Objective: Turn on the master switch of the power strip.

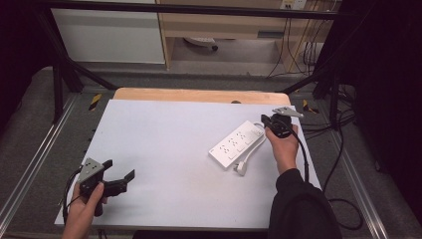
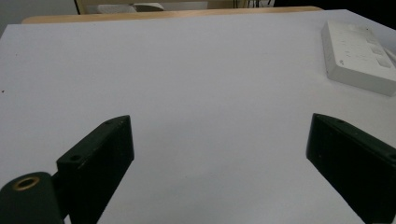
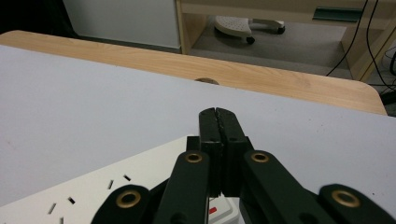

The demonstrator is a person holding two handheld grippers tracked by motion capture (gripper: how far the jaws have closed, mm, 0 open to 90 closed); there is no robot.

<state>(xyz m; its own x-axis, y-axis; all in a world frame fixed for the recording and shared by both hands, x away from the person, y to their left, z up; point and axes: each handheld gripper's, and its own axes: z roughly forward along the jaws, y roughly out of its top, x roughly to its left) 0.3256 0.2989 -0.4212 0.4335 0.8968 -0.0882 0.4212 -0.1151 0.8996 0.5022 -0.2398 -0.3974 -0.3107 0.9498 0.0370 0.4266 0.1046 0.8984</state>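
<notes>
A white power strip (image 1: 237, 143) lies at an angle on the right half of the white table sheet (image 1: 164, 149), its white cord and plug (image 1: 242, 167) curled beside it. My right gripper (image 1: 272, 124) hovers over the strip's far end with its jaws pressed flat together and nothing between them; in the right gripper view the shut jaw tips (image 3: 218, 122) stand just above the strip (image 3: 116, 186). My left gripper (image 1: 119, 175) is held near the front left corner, jaws wide apart and empty. The left gripper view shows the strip (image 2: 357, 58) far off at the upper right.
The wooden table edge (image 1: 199, 94) runs along the back of the sheet. A black frame with cables stands around the table, and cables hang at the right (image 1: 343, 164). Bare white sheet lies between the two grippers.
</notes>
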